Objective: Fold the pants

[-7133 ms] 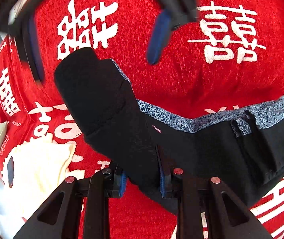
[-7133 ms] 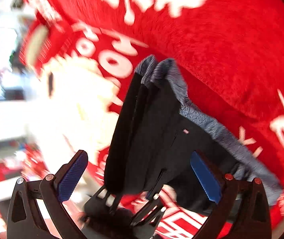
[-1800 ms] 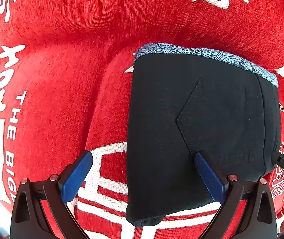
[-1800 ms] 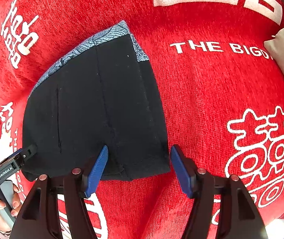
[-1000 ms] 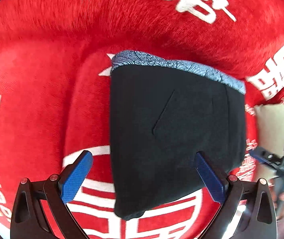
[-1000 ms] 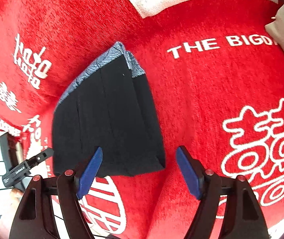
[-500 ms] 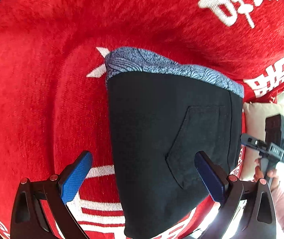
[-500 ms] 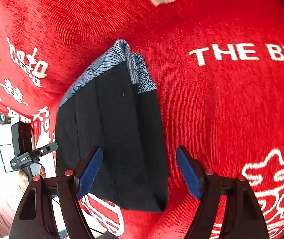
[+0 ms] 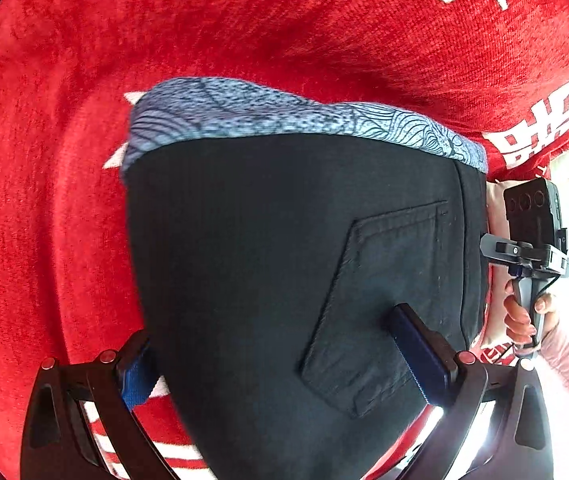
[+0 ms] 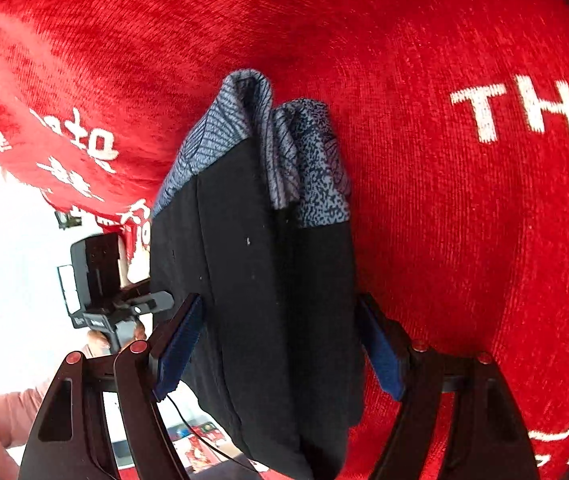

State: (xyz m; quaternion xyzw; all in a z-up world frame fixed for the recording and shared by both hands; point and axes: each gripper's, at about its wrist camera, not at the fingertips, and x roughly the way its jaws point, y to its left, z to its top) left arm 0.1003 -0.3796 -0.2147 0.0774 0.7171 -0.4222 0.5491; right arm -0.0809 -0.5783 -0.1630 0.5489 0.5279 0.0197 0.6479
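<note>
The folded black pants with a blue patterned waistband are a thick bundle against the red blanket. My left gripper has its jaws on either side of the bundle's near end, one pad under the fabric's left edge and one on the back pocket. In the right wrist view the pants stand edge-on, the waistband folds at the top. My right gripper straddles the bundle with both blue pads at its sides. Both seem to clamp it.
The red blanket with white characters and lettering fills the background in both views. Each view shows the other gripper's body and the holding hand at the edge: at the right and at the left.
Both grippers have moved in onto the folded pants and their jaws have closed in from wide open to the bundle's sides. The bundle now looks lifted, more upright and closer.
</note>
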